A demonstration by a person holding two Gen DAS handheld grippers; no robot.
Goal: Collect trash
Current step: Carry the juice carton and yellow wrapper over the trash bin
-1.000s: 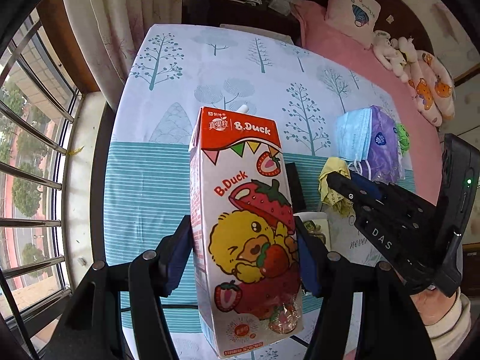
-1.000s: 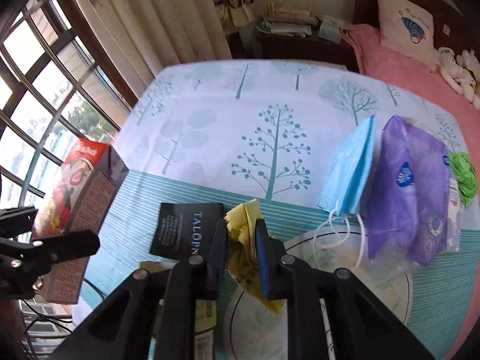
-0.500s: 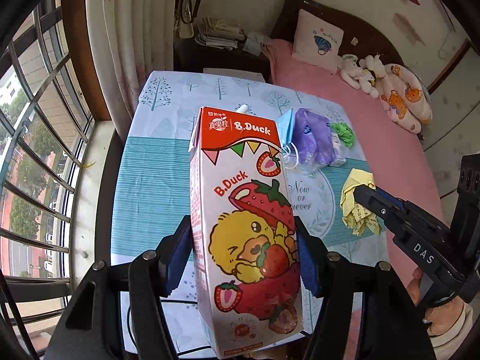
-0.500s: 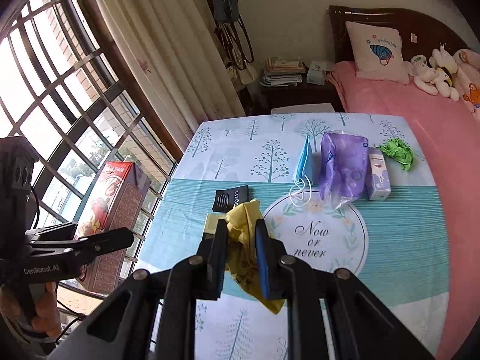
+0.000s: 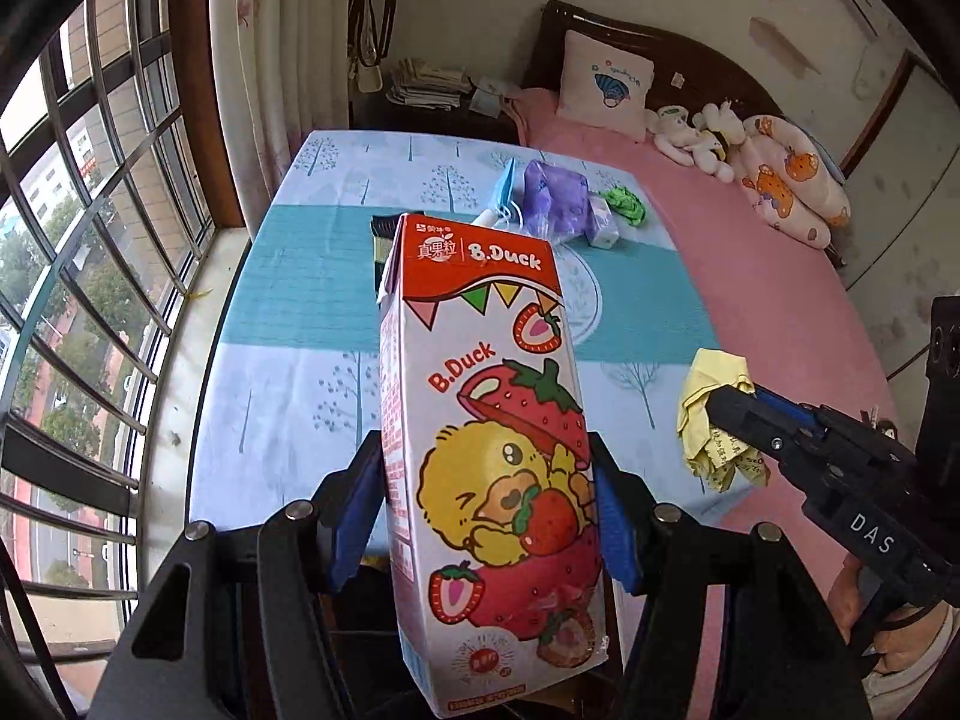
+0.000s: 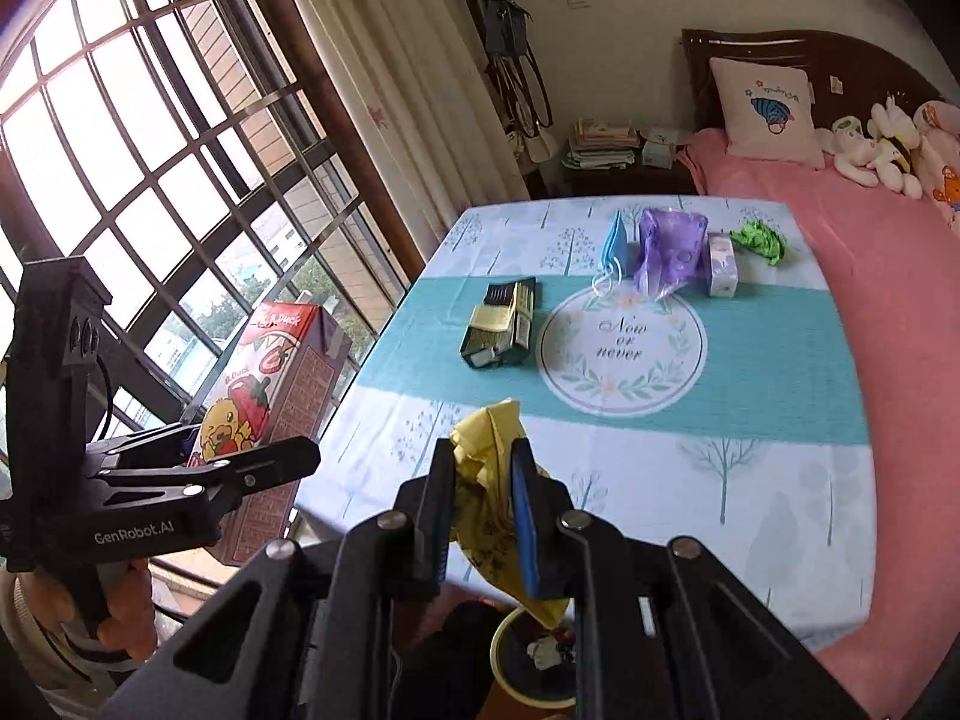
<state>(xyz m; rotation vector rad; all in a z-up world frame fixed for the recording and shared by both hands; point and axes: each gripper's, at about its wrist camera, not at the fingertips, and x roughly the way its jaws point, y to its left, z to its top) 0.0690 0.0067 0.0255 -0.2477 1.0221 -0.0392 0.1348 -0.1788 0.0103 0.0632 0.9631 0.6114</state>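
My left gripper is shut on a tall red-and-white B.Duck strawberry milk carton, held upright off the near left edge of the table; the carton also shows in the right wrist view. My right gripper is shut on a crumpled yellow paper, held over the table's near edge; the paper also shows in the left wrist view. A yellow-rimmed bin sits on the floor below the right gripper.
On the tree-print tablecloth lie a dark packet, a blue face mask, a purple bag, a small box and green crumpled paper. A pink bed is on the right, a barred window on the left.
Both grippers have pulled back and up from the table with the carton and the yellow paper still held. The table now looks farther away, and the bin has come into view below.
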